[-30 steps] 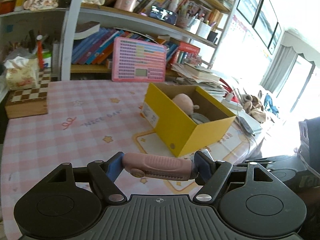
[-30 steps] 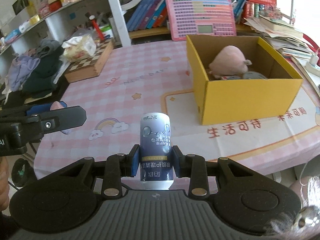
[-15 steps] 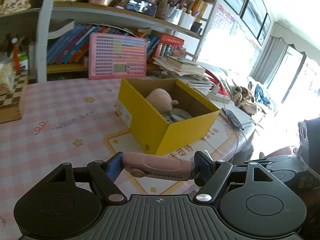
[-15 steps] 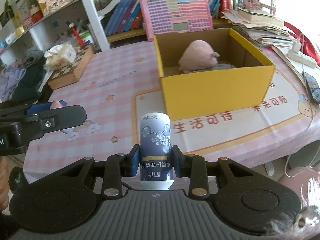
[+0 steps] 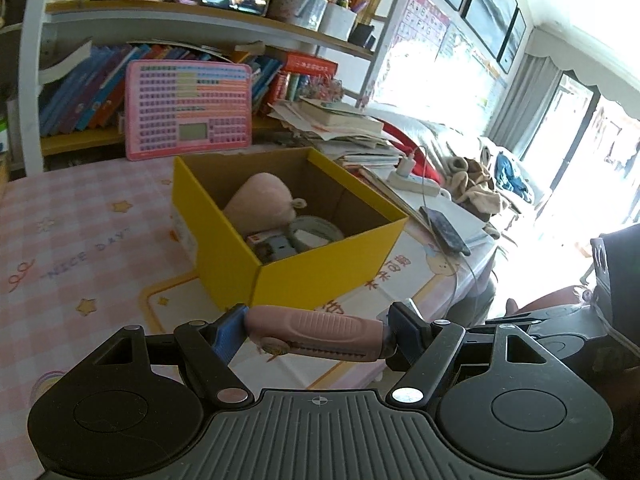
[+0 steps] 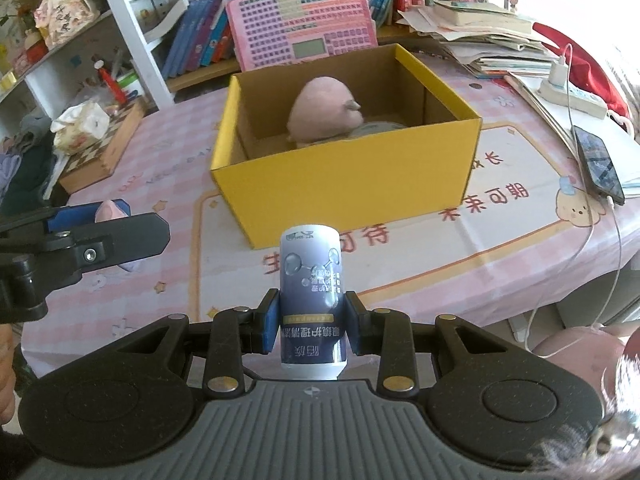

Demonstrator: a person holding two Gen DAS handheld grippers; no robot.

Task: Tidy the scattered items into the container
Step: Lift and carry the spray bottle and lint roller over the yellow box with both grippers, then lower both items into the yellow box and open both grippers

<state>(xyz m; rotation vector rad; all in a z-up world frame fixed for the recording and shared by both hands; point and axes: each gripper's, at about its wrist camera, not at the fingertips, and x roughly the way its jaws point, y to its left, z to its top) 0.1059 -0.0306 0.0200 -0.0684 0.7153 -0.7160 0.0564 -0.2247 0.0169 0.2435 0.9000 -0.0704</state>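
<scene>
An open yellow cardboard box (image 5: 320,272) (image 6: 352,184) stands on the pink checked tablecloth. Inside lie a pink plush toy (image 5: 262,204) (image 6: 324,110), a roll of tape (image 5: 316,234) and small items. My left gripper (image 5: 316,334) is shut on a pink utility knife (image 5: 316,332), held crosswise in front of the box's near corner. My right gripper (image 6: 311,328) is shut on a dark blue and white bottle (image 6: 311,292), held upright in front of the box. The left gripper also shows at the left of the right wrist view (image 6: 100,232).
A pink keyboard toy (image 5: 188,110) leans on the bookshelf behind the box. A wooden chessboard box with tissues (image 6: 100,148) sits at the left. A phone (image 6: 600,164), power strip (image 6: 568,94) and stacked papers (image 5: 340,128) lie right of the box.
Both grippers have moved closer to the yellow box, each still holding its item. The box now looks larger and more central in both views.
</scene>
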